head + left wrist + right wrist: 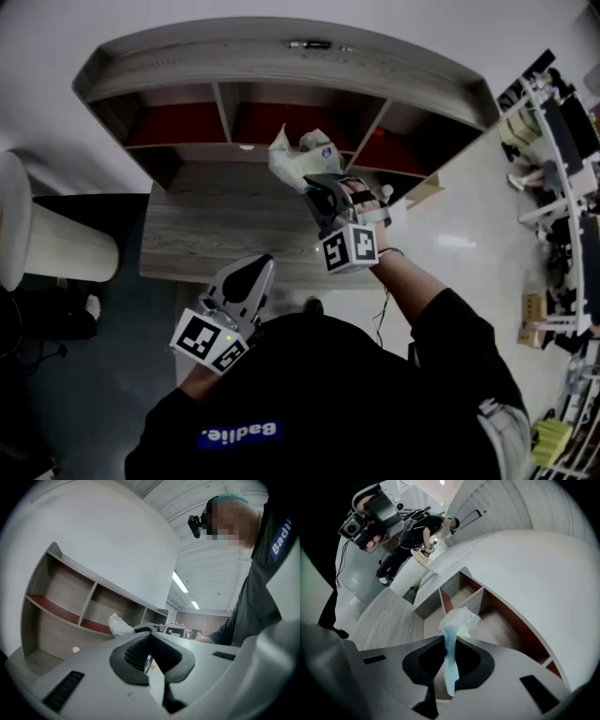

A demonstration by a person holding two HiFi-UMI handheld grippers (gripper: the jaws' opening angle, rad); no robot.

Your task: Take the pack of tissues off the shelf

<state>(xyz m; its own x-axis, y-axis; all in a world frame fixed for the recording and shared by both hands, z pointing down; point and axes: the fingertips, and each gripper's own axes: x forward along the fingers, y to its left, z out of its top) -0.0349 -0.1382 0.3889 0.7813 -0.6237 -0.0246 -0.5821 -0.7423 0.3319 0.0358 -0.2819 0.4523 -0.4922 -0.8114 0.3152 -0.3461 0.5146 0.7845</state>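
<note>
While the right gripper [314,183] stands pinched nearly closed on a crumpled fold of wrapper, the pack [295,155] hangs from its jaws just in front of the shelf's [281,58] middle bay and appears free of the bay's floor, a thin pinch probably being all that so light and soft a thing needs. Left gripper [259,268]: jaws together on nothing, level, well back from the shelf and close to the person's body, presumably out of the way because one grip suffices for the job.
</note>
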